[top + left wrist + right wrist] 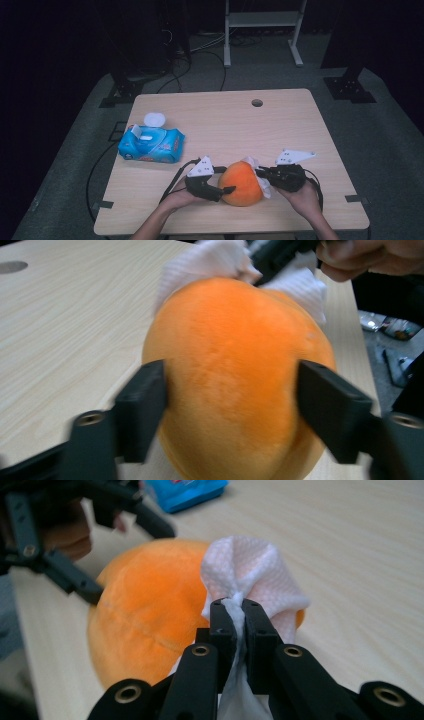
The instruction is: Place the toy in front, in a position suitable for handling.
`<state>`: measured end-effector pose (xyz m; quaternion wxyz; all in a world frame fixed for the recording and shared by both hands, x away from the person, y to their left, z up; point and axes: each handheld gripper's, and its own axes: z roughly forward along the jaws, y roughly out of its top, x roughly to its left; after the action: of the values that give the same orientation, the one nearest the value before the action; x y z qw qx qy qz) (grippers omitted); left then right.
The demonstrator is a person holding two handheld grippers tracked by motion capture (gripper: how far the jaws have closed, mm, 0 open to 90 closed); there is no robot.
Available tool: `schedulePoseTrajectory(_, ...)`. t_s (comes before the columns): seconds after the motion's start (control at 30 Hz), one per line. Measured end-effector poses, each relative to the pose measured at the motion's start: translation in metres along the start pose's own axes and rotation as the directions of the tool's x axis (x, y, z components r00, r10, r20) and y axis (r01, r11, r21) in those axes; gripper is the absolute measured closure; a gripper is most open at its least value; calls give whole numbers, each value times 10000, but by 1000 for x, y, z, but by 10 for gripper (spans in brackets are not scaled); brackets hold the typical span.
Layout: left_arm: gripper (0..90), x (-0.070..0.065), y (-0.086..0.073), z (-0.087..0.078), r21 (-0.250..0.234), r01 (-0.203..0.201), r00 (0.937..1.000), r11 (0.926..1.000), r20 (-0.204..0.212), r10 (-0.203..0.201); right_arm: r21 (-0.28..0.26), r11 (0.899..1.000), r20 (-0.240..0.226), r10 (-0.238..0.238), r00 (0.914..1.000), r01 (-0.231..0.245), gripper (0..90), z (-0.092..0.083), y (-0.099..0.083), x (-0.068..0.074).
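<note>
An orange plush fruit (242, 187) rests on the wooden table (300, 130) near its front edge. My left gripper (220, 192) comes at it from the left. In the left gripper view the two jaws of the left gripper (232, 410) lie against both sides of the plush fruit (235, 365). My right gripper (239, 612) is shut on a bunched white wipe (250, 565), which lies against the far side of the fruit (145, 615). From above, the right gripper (261, 173) sits at the fruit's right with the wipe (266, 191) draped there.
A blue pack of wipes (150, 142) with its white lid flipped up lies at the table's left. A round hole (257, 103) is cut near the far edge. A white metal frame (262, 20) stands on the floor beyond the table.
</note>
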<state>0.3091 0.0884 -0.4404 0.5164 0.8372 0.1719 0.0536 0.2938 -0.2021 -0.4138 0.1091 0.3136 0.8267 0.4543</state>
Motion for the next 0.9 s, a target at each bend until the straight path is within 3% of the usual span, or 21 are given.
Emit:
schedulePoseTrajectory(0.13,96,4,-2,3,355,670,9968,9971,424,-684,195,9993,-565,-316,9979,328,843,-7,-4,4)
schedulePoseTrajectory(0.27,67,4,-6,12,675,1379,9815,9881,1247,-1455,396,9969,-1124,-630,9917,678,843,-11,-6,8)
schedulePoseTrajectory(0.3,110,3,-6,13,593,1253,9829,9903,1285,-1321,361,9974,-1094,-582,9923,624,843,-11,-6,8)
schedulePoseTrajectory(0.33,175,1,-4,11,474,938,9888,9945,1124,-986,344,9977,-1024,-538,9933,576,844,-11,-6,7)
schedulePoseTrajectory(0.4,358,-4,1,7,72,325,9966,9994,760,-330,227,9986,-826,-459,9955,479,845,-13,-4,6)
schedulePoseTrajectory(0.43,391,-9,5,3,-251,-632,9977,9977,216,637,114,9991,-777,-397,9962,407,845,-15,-3,5)
schedulePoseTrajectory(0.47,407,-13,9,1,-264,-1381,9902,9901,-257,1374,-79,9992,-673,-390,9970,386,845,-19,-1,5)
schedulePoseTrajectory(0.57,400,-19,14,1,89,-2308,9704,9730,-703,2308,-639,9971,-467,-444,9979,414,845,-25,4,8)
schedulePoseTrajectory(0.63,391,-21,12,4,78,-2343,9700,9721,-651,2343,-1023,9932,-620,-622,9961,556,844,-24,10,16)
schedulePoseTrajectory(0.7,384,-25,12,7,31,-2524,9661,9676,-559,2522,-1506,9862,-1164,-874,9893,694,843,-19,14,28)
schedulePoseTrajectory(0.77,383,-28,13,7,233,-2808,9586,9595,-433,2816,-1405,9819,-993,-1413,9850,1267,842,-10,19,41)
schedulePoseTrajectory(0.87,383,-25,11,6,200,-2506,9671,9679,-413,2512,-1223,9829,-671,-1466,9869,1377,845,-4,19,41)
schedulePoseTrajectory(0.9,382,-23,10,5,217,-2451,9684,9693,-416,2458,-1177,9834,-347,-1431,9891,1381,845,-6,18,37)
